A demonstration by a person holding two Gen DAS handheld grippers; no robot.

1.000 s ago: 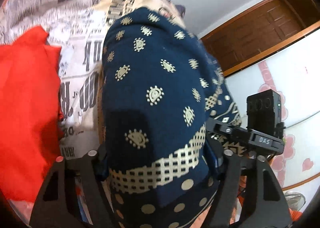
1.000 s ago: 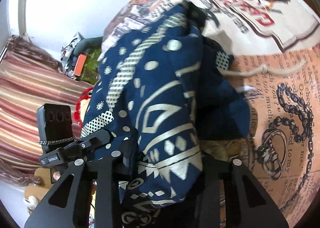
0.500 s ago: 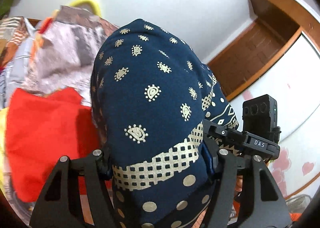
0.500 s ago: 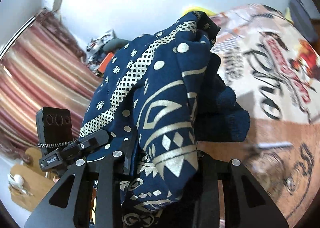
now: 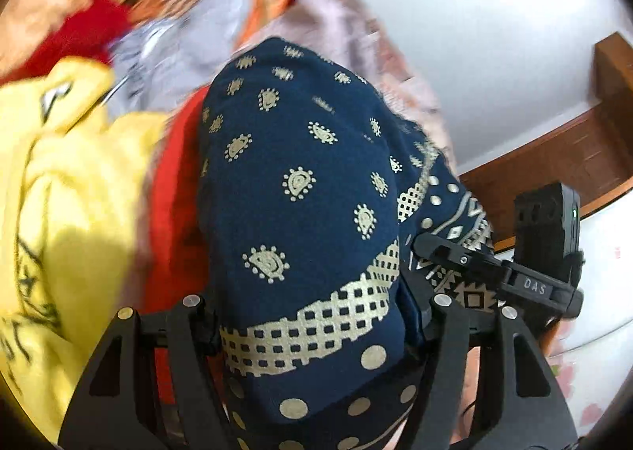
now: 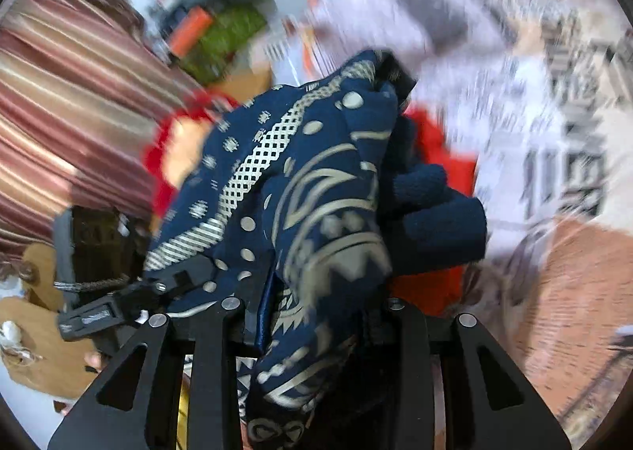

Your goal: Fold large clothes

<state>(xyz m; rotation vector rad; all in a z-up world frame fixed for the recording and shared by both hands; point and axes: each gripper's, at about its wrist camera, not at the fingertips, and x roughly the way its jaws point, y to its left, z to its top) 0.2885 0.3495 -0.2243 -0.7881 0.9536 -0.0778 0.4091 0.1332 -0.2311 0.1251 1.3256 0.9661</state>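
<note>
A dark blue garment with a cream pattern (image 5: 300,181) is bunched into a thick folded bundle and held up between both grippers. My left gripper (image 5: 312,315) is shut on one end of it, the cloth filling the gap between the fingers. My right gripper (image 6: 312,307) grips the other end (image 6: 316,173); its jaws are opening slightly while the cloth still sits between the pads. In the left wrist view the right gripper (image 5: 514,280) shows close beside the bundle. The bundle hides whatever lies under it.
A red garment (image 5: 170,189) and a yellow one (image 5: 59,181) lie piled just left of the bundle. The printed bedsheet (image 6: 554,114) spreads to the right, a striped curtain (image 6: 59,94) hangs at the left, and a wooden door (image 5: 554,157) stands beyond.
Both grippers have swung sideways across the bed with the blue bundle and rolled. The yellow and red clothes pile has come into view beside it; the background is now blurred.
</note>
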